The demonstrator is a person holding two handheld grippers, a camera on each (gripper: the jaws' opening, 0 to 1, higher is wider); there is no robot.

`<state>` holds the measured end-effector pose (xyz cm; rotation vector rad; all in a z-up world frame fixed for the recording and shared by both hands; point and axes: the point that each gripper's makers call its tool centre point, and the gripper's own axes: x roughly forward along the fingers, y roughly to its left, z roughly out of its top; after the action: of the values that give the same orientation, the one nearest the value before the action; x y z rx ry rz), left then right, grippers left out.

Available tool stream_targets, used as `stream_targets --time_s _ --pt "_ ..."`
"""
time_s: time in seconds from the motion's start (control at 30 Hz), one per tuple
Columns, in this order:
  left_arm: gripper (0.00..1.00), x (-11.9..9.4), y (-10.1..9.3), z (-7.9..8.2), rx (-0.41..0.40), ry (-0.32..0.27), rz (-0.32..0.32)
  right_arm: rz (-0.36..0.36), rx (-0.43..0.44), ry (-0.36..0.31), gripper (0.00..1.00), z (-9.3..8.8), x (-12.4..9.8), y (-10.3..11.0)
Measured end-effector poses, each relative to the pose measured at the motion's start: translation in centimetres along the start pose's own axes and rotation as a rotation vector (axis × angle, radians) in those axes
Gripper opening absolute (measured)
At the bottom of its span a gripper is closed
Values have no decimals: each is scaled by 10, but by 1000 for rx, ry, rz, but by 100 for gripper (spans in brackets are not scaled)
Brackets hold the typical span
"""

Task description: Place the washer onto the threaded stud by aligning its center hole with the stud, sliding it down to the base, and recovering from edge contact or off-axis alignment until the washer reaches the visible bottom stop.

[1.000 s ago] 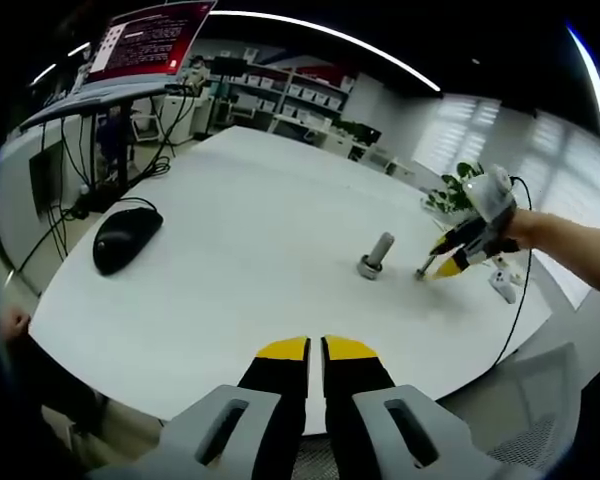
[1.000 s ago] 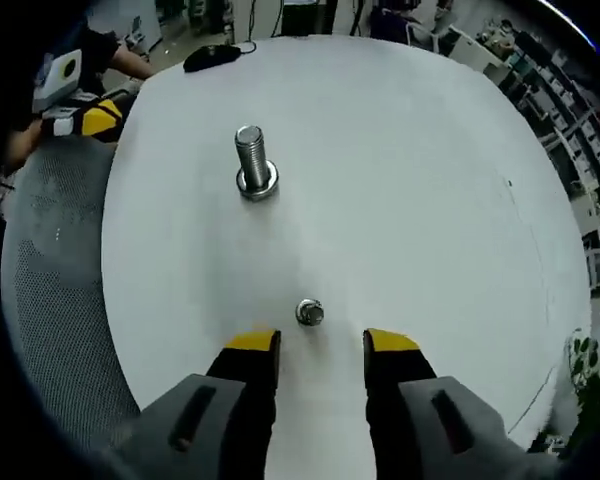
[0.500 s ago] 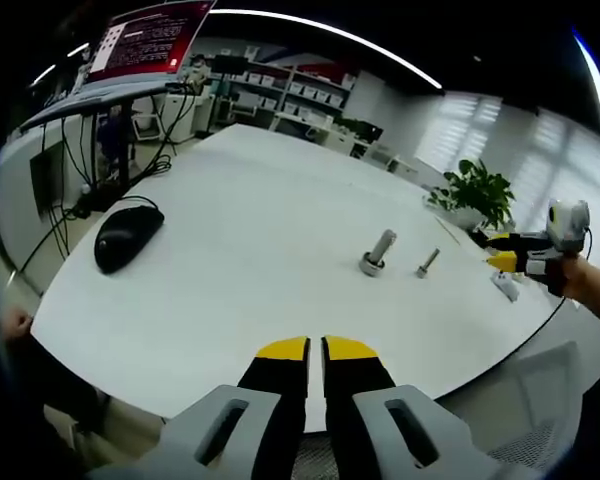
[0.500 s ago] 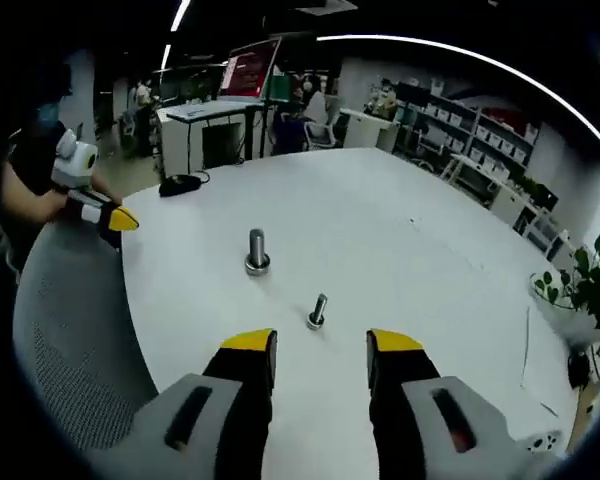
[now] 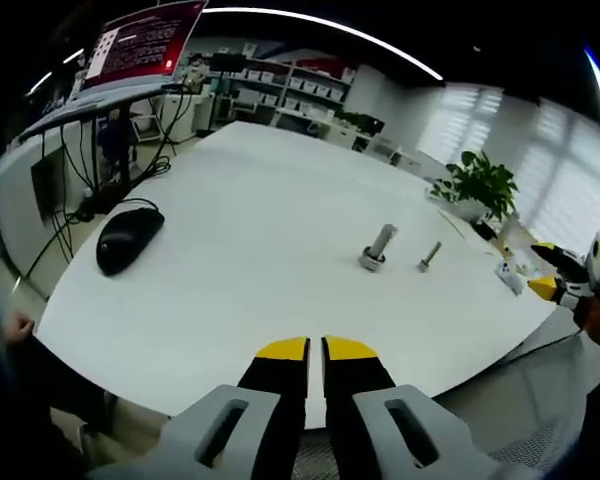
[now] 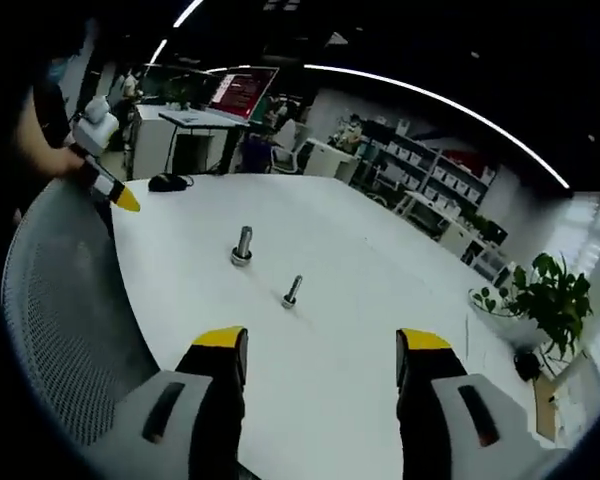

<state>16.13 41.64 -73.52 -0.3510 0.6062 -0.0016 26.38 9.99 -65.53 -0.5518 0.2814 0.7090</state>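
White and round, the table [image 5: 240, 210] spreads out in the left gripper view, with an office behind it: shelving, a potted plant [image 5: 477, 185] by bright windows, and a red-lit monitor [image 5: 138, 42] on a desk at the upper left. On the table's left side lies a black computer mouse [image 5: 128, 238] with its cable trailing off toward the desk. Near the table's middle stands the large threaded stud [image 5: 376, 246], a grey upright bolt tilted a little in this view, with a wider ring-like collar at its foot that may be the washer; I cannot tell whether it is a separate piece. Just beside it to the right stands a smaller bolt [image 5: 428, 257], slimmer, with a small flange at its base. The left gripper [image 5: 314, 348] rises from the bottom with its yellow-tipped jaws pressed almost together and nothing between them. At the far right edge the right gripper [image 5: 565, 278] hangs off the table's rim. In the right gripper view, the same white table [image 6: 360, 360] runs away toward the shelving and plant [image 6: 540, 295]; the large threaded stud [image 6: 242, 246] and smaller bolt [image 6: 292, 292] stand near each other, apart, well ahead of the right gripper [image 6: 320, 342], whose jaws are spread wide and empty. A grey mesh chair back [image 6: 65, 330] fills the left, and the left gripper [image 6: 108, 182] shows above it.
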Motion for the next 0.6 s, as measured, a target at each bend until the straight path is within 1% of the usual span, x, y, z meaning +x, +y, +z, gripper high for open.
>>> stream_targets --time_s 0.03,0.1,0.17,0.23,0.3,0.37,0.4,0.47,0.5,0.57,0.6 --pt "2 0 -2 0 5 3 -2 0 21 -2 71 -4 0 1" --pt "2 0 -1 -2 8 15 2 -3 66 20 72 -13 -2 2" --pt "2 0 0 -3 9 22 3 -5 75 29 73 -21 -2 2" --pt "2 0 -1 -4 14 26 4 -13 100 52 75 -32 -3 3" --pt "2 0 -1 -4 13 30 5 -23 171 79 77 -43 -5 6" --pt "2 0 -1 -4 14 30 4 -46 136 88 82 -47 -7 10" --pt "2 0 -1 -4 14 29 4 -40 126 91 84 -48 -8 17" --pt "2 1 -1 -5 9 29 2 -23 133 90 84 -50 -7 25" --pt "2 0 -2 -4 6 27 -2 -7 154 90 84 -51 -6 32" --pt "2 0 -2 -5 5 25 -3 -12 238 110 82 -55 -5 31" --pt "2 0 -1 -4 0 24 0 2 295 101 83 -57 -2 31"
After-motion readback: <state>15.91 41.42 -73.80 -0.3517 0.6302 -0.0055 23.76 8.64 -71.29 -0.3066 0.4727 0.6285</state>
